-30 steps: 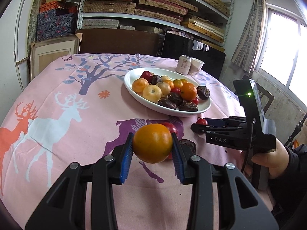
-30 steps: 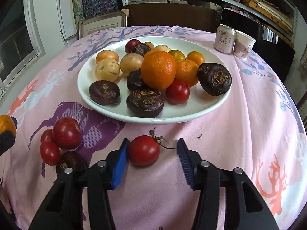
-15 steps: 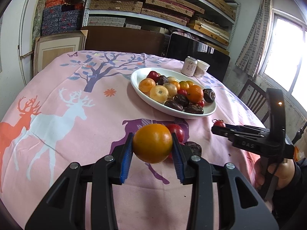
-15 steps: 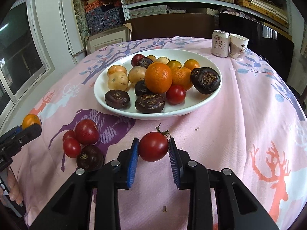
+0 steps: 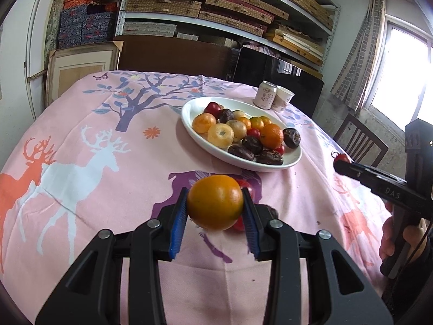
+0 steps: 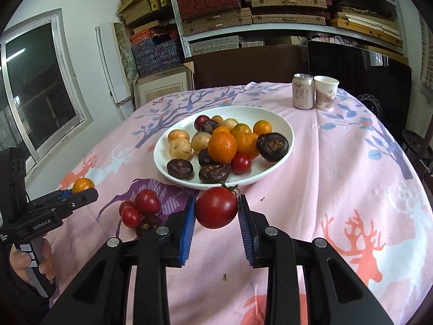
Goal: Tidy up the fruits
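My left gripper (image 5: 215,205) is shut on an orange fruit (image 5: 215,202), held above the pink tablecloth. My right gripper (image 6: 217,211) is shut on a red tomato (image 6: 216,207) with a green stem, lifted off the cloth just in front of the white plate (image 6: 281,124). That plate holds several oranges, yellow fruits, dark brown fruits and small tomatoes. On the cloth left of the right gripper lie three red tomatoes (image 6: 146,201) and a dark fruit (image 6: 147,225). Each gripper shows in the other's view, the right one (image 5: 341,160) with its tomato, the left one (image 6: 81,189) with its orange.
A drinks can (image 6: 303,91) and a paper cup (image 6: 326,93) stand at the table's far edge behind the plate. Shelves of boxes fill the back wall. A wooden chair (image 5: 360,140) stands at the right of the table. A hand (image 6: 24,262) grips the left handle.
The right gripper shut on the tomato that lay on the cloth and lifted it up and back from the plate. The left gripper kept still with its orange.
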Tool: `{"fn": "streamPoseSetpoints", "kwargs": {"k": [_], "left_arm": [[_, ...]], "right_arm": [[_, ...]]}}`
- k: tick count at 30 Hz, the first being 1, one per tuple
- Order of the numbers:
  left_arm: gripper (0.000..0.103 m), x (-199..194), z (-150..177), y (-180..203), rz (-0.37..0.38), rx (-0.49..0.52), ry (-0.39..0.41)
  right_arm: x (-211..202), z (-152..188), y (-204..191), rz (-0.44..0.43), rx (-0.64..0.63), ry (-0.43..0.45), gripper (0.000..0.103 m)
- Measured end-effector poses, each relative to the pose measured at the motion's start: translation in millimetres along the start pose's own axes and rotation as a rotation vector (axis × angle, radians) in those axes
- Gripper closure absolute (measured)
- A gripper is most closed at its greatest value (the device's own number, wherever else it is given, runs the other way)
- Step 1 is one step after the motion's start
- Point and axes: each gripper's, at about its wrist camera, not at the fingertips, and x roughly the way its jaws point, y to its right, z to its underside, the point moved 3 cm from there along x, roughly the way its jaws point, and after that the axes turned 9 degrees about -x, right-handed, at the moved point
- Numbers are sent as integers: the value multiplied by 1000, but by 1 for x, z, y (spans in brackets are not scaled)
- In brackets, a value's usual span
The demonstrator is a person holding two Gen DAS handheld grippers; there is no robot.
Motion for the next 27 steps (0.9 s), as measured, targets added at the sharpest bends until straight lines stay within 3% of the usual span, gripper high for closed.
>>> {"fn": "streamPoseSetpoints", "kwargs": {"k": [5,9,16,19,21,22,23,27], "left_arm": [[66,11,-37,27,12,44,-17],[66,43,-67,52,2,92,-49],[66,116,-79,72,-33,103,-143],[66,116,-78,70,-16,73,-144],[66,100,-75,71,0,93,-113],[66,91,-72,71,13,104,-98],[66,82,-69,71,22,114,-86],[66,49,-56,70,43,134,-53]], "right_arm": [[-13,-39,16,41,-9,73,71],[-3,-75,25,72,-24,118,71],[73,-112,23,85,-66,38,71],[76,-104,21,72,-49,10,71],[61,-89,24,39,-23,13,56],[51,-74,27,41,-26,17,38],[45,-61,27,51,-36,10,32],[55,-2,27,47,-144,-126,33]]}}
